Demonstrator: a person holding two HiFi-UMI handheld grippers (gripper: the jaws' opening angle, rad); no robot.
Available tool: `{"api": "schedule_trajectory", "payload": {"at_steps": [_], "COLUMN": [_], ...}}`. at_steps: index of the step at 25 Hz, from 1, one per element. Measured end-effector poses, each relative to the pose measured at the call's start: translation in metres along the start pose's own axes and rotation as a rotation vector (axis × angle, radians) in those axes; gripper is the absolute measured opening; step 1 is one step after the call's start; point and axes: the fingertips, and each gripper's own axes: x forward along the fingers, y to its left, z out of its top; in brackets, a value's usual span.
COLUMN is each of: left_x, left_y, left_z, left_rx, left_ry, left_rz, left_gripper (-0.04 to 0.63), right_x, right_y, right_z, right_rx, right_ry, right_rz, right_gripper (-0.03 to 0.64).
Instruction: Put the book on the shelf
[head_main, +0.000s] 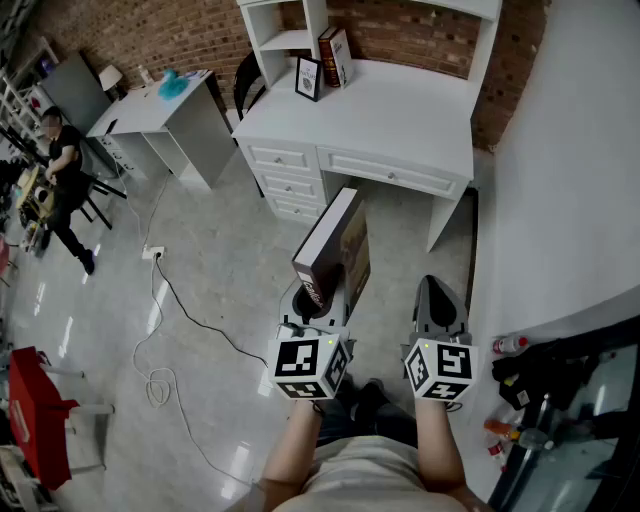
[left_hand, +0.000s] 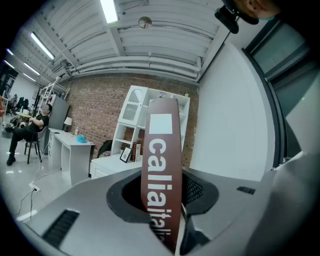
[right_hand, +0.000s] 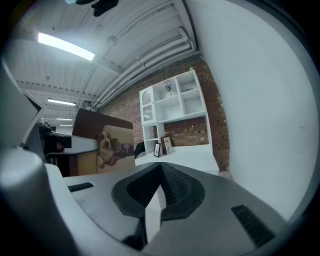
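My left gripper (head_main: 318, 296) is shut on a large brown book (head_main: 335, 246), held upright above the floor. In the left gripper view its spine (left_hand: 161, 170) with white letters stands clamped between the jaws. My right gripper (head_main: 437, 300) hangs beside it to the right, jaws closed together with nothing between them (right_hand: 159, 192). From the right gripper view the book's cover (right_hand: 106, 145) with a dog picture shows at the left. Ahead stands the white desk (head_main: 400, 120) with its shelf unit (head_main: 285, 35), where a few books (head_main: 334, 55) and a framed picture (head_main: 308, 77) stand.
A white wall (head_main: 570, 180) runs along the right. A cable (head_main: 170, 300) and power strip lie on the floor at left. A second white table (head_main: 165, 110) stands far left, with a seated person (head_main: 62, 170) beyond it. Bottles and dark gear (head_main: 520, 390) sit at lower right.
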Motion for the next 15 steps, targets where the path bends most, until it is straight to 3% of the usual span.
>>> {"api": "schedule_trajectory", "payload": {"at_steps": [15], "left_x": [0.0053], "left_y": [-0.001], "left_z": [-0.0075], "left_rx": [-0.008], "left_ry": [0.026], "left_rz": [0.006], "left_gripper": [0.146], "right_x": [0.0037], "right_y": [-0.0046], "right_z": [-0.0044], "right_rx": [-0.003], "right_ry": [0.001], "right_rz": [0.009], "right_gripper": [0.017]}}
